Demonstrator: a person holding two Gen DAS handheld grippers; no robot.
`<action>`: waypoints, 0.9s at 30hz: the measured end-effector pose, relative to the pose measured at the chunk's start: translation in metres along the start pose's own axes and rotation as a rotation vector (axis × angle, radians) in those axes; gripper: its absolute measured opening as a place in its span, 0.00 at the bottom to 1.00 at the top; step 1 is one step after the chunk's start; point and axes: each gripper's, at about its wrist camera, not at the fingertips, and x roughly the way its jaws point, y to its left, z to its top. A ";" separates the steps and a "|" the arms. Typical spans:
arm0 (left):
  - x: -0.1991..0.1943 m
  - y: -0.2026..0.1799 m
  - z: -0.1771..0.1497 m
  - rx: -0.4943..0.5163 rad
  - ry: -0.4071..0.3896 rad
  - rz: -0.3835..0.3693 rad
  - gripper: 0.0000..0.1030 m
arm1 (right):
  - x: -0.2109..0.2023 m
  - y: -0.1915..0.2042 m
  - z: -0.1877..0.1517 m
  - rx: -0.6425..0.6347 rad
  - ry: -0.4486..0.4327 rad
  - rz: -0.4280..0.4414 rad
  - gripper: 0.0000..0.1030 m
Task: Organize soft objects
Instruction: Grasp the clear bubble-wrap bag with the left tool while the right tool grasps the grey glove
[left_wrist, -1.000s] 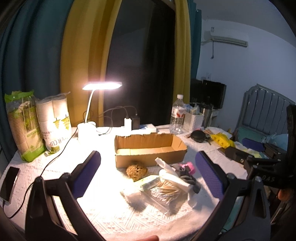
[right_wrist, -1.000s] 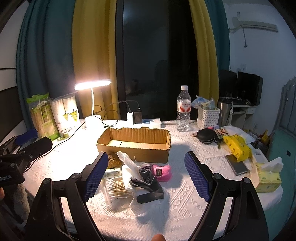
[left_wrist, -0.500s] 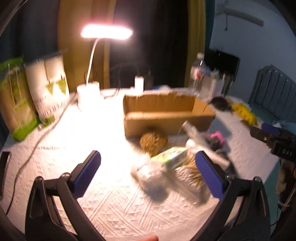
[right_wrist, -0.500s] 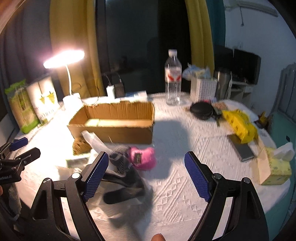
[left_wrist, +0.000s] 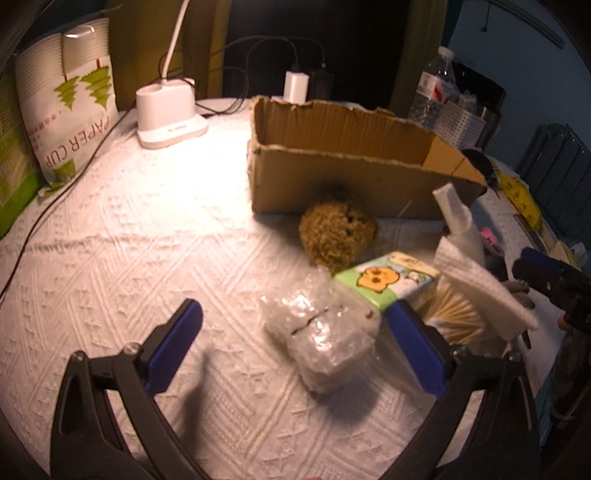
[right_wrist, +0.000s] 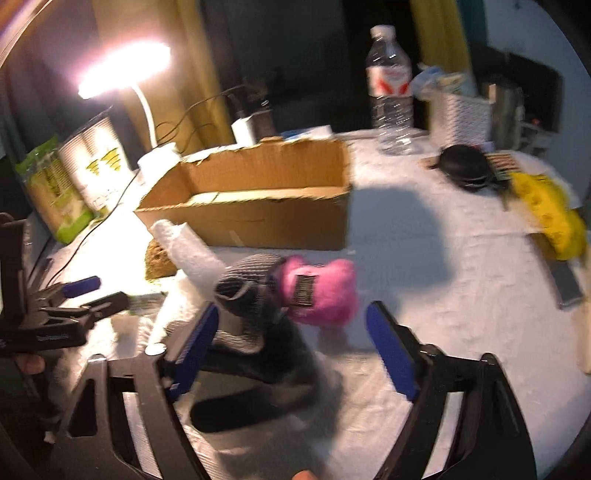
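Observation:
An open cardboard box (left_wrist: 354, 162) (right_wrist: 258, 206) stands mid-table. In front of it lie a brown sponge (left_wrist: 338, 230) (right_wrist: 159, 258), a clear plastic-wrapped pack (left_wrist: 321, 336), a green tissue pack (left_wrist: 388, 282), cotton swabs (left_wrist: 456, 314), white paper towel (left_wrist: 476, 284) (right_wrist: 188, 247), a grey sock (right_wrist: 251, 291) and a pink plush (right_wrist: 319, 291). My left gripper (left_wrist: 291, 347) is open, low over the table, its jaws either side of the plastic-wrapped pack. My right gripper (right_wrist: 291, 343) is open, just before the sock and plush.
A lamp base (left_wrist: 168, 110) and paper-cup bags (left_wrist: 70, 96) stand at the back left with cables. A water bottle (right_wrist: 391, 88), white basket (right_wrist: 461, 110), black case (right_wrist: 463, 166), yellow bag (right_wrist: 550, 214) and phone (right_wrist: 567, 284) sit to the right.
Both grippers have dropped and moved forward toward the pile in front of the box. The left now straddles the plastic-wrapped pack; the right has closed in on the sock and plush.

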 end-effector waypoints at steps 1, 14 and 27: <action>0.003 -0.003 -0.001 0.010 0.012 -0.009 0.92 | 0.006 0.002 0.000 -0.011 0.016 0.010 0.67; -0.013 -0.011 -0.006 0.049 -0.011 -0.096 0.46 | -0.007 0.012 0.000 -0.075 -0.006 0.029 0.25; -0.077 -0.005 0.025 0.068 -0.181 -0.101 0.45 | -0.067 0.016 0.036 -0.102 -0.181 0.051 0.25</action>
